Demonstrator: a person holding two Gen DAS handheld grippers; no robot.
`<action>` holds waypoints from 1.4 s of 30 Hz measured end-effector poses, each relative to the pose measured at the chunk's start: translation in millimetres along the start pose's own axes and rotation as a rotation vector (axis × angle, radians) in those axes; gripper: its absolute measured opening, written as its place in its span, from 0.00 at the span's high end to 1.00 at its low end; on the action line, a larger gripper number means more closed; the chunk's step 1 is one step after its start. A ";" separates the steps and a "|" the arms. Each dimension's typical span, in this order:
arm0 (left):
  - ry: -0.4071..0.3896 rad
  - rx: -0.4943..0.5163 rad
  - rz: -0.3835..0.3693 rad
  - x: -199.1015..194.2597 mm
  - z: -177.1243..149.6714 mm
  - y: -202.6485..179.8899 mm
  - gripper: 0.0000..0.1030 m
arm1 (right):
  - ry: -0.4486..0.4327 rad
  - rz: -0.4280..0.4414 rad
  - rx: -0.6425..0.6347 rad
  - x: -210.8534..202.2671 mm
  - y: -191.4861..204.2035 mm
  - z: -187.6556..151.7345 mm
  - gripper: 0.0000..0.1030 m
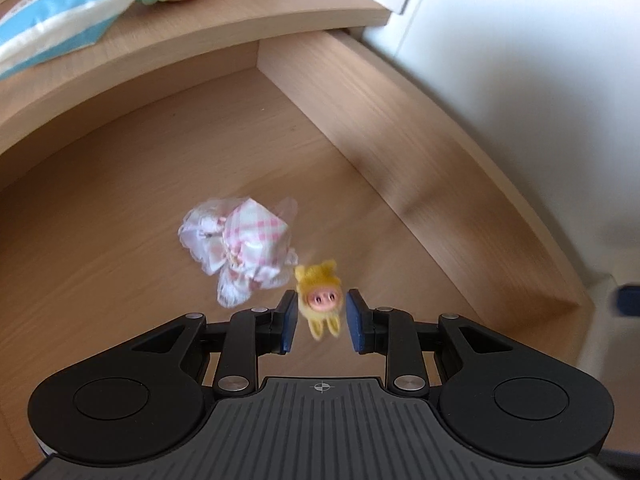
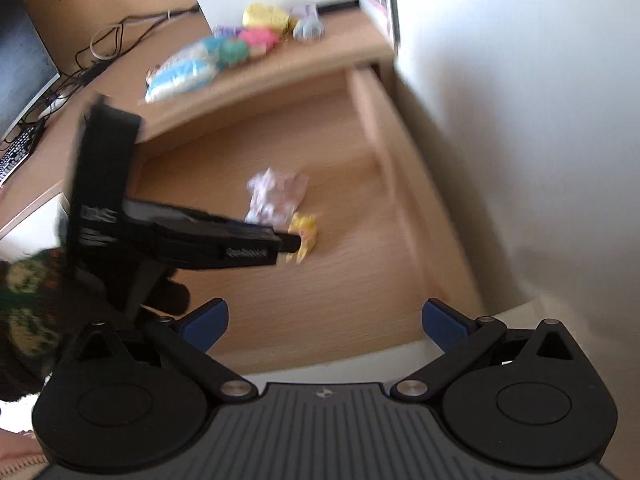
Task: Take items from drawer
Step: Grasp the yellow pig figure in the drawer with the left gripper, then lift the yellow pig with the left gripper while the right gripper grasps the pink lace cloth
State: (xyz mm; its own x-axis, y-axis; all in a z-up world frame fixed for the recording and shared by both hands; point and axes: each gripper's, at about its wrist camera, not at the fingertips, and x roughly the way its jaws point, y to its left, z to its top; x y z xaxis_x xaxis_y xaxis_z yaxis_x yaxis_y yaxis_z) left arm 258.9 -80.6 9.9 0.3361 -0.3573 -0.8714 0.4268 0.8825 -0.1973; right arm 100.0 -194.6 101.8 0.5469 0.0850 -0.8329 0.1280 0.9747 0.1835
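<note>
So left tool (image 1: 322, 320) open around yellow pig toy (image 1: 320, 300) near drawer (image 1: 400, 128) right wall; next squeeze, lift. Right tool (image 2: 324, 326) open, idle.

Drawer (image 1: 160, 168): light wood-grain laminate, smooth, matt. Yellow toy (image 1: 318, 298): fuzzy plush with a glossy pink plastic snout. Pink-checked bundle (image 1: 236, 240): thin cloth with sheer frills. Left gripper (image 1: 322, 320): matt black plastic, blue rubbery pads (image 1: 356, 324), bright metal pivot pins; ribbed grey housing.
</note>
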 end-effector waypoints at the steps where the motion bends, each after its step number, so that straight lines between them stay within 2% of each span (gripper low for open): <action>1: 0.008 0.001 0.014 5.6 1.8 -0.6 0.70 | -0.020 -0.023 -0.036 -4.9 4.9 0.8 0.00; 3: 0.026 -0.006 0.019 15.3 5.0 -1.6 0.65 | -0.049 -0.047 -0.093 -13.3 11.4 1.4 0.00; 7: 0.051 -0.012 -0.008 21.1 7.6 -3.1 0.70 | -0.082 -0.069 -0.197 -21.3 20.5 1.4 0.00; 11: 0.103 -0.047 -0.046 23.9 8.6 4.9 0.70 | -0.076 -0.096 -0.311 -17.9 22.9 2.6 0.00; 13: 0.129 -0.079 -0.067 22.6 7.1 11.9 0.70 | -0.070 -0.116 -0.306 -11.8 22.9 2.6 0.00; 15: 0.143 -0.106 -0.087 14.4 1.4 21.3 0.70 | -0.042 -0.079 -0.309 -8.5 21.7 -2.1 0.01; 18: 0.114 -0.146 -0.105 -15.6 -14.1 41.4 0.70 | -0.028 -0.065 -0.316 -4.4 21.9 -6.0 0.01; 21: 0.090 -0.226 -0.091 -52.6 -32.4 69.6 0.70 | -0.013 -0.056 -0.264 3.3 18.7 0.3 0.01; 24: 0.046 -0.302 -0.049 -93.3 -53.5 97.6 0.70 | 0.006 -0.032 -0.207 16.5 19.9 13.8 0.00; 28: -0.022 -0.387 -0.001 -137.3 -63.8 128.7 0.70 | 0.036 0.026 -0.222 49.9 40.9 39.3 0.00; 32: -0.083 -0.374 0.049 -175.8 -75.1 136.9 0.70 | 0.110 0.041 -0.238 96.7 66.0 66.8 0.00; 37: -0.133 -0.346 0.098 -199.0 -90.0 131.6 0.70 | 0.192 -0.042 -0.299 151.7 80.4 81.1 0.01; 38: -0.137 -0.353 0.105 -202.6 -93.6 133.4 0.70 | 0.208 -0.065 -0.313 162.1 81.9 81.5 0.05; 40: -0.134 -0.378 0.113 -205.5 -98.8 138.0 0.70 | 0.263 -0.087 -0.343 180.1 84.7 79.8 0.22; 42: -0.129 -0.399 0.112 -205.9 -102.2 142.2 0.70 | 0.321 -0.085 -0.349 191.2 86.9 76.5 0.56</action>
State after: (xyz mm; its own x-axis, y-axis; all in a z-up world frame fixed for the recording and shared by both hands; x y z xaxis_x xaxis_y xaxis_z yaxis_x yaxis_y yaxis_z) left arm 164.5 149.7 115.4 0.4749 -0.2657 -0.8390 0.0322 0.9579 -0.2851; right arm 278.9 -109.5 -1.5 0.2561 0.0081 -0.9666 -0.1544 0.9875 -0.0326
